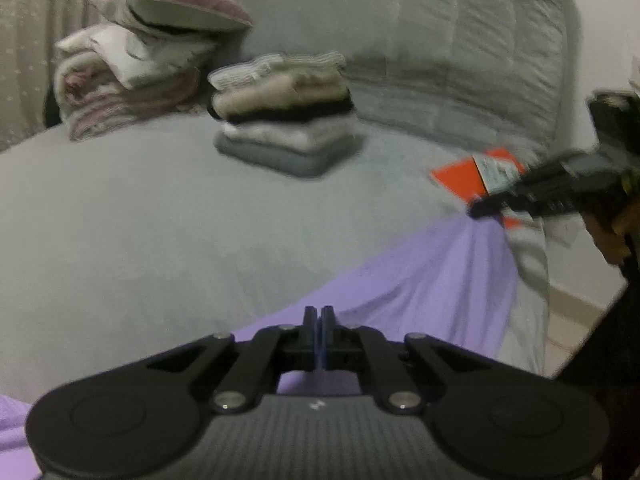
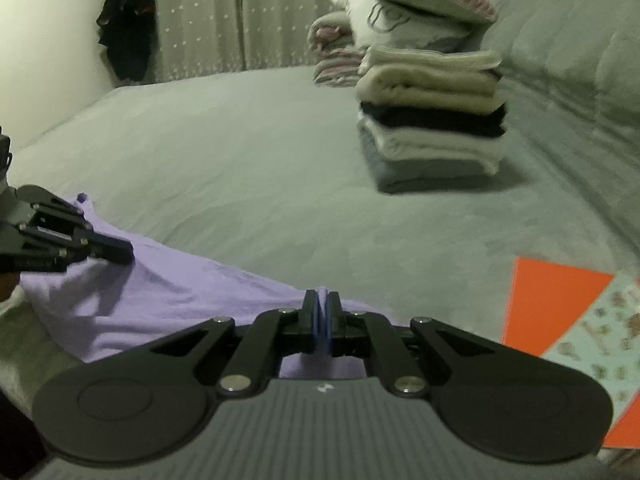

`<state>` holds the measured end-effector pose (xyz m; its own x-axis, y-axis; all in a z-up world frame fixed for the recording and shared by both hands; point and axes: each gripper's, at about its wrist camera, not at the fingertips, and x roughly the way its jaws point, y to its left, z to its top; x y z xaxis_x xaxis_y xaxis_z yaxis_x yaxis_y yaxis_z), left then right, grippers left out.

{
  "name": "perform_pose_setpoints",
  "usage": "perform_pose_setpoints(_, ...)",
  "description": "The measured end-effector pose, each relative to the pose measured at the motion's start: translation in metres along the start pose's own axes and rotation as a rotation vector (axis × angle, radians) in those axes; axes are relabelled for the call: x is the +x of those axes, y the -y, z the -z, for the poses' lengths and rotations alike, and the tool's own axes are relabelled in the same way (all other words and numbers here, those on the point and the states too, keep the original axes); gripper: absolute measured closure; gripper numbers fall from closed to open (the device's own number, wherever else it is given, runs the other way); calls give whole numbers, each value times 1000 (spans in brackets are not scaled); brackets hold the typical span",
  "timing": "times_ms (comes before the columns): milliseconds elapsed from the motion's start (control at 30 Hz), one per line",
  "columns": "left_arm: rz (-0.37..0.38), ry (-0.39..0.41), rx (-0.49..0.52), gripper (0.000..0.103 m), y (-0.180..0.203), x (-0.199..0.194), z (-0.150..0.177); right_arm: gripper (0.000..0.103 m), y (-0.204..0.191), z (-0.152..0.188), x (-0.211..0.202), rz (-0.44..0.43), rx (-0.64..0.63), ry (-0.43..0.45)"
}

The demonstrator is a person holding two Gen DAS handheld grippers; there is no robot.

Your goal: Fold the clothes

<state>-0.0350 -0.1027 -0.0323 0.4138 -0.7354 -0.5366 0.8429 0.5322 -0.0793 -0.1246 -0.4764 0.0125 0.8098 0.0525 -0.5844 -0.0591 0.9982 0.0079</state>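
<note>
On the grey bed [image 2: 240, 152], lilac garment [image 2: 168, 296] (rumpled), both grippers pinched on it.

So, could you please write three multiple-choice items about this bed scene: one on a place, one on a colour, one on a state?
1. Where is the folded stack?
A. on the bed
B. on the floor
C. on a chair

2. What colour is the cloth at the fingers?
A. yellow
B. lilac
C. brown

3. How do the fingers of the left gripper and right gripper stand?
A. both wide open
B. one open
C. both closed

Answers: A, the stack rests on the grey bed cover; B, the cloth is pale purple; C, each pair shows no gap.
</note>
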Motion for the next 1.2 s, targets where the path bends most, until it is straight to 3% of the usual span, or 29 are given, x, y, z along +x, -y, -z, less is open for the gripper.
perform_pose_setpoints(100,-16,31,-48,102,-4,5,-5,100,2,-2,-5,45,-9,8)
perform_pose_setpoints(433,-163,-62,2,100,4,43,8,99,8,-4,44,110,-19,-68)
perform_pose_setpoints(500,-179,-66,9,99,7,43,7,86,16,-4,44,131,1,-63)
perform_pose_setpoints(567,-175,-60,-14,98,5,39,4,86,24,-5,37,168,24,-49)
perform_pose_setpoints(733,-155,-43,-56,93,2,31,2,83,56,-2,16,115,172,-48)
perform_pose_setpoints(867,-119,-37,-45,82,11,29,1,63,61,4,5,38,215,-86)
perform_pose_setpoints(1200,-67,-60,-13,81,27,32,4,66,42,9,-4,-56,121,-162)
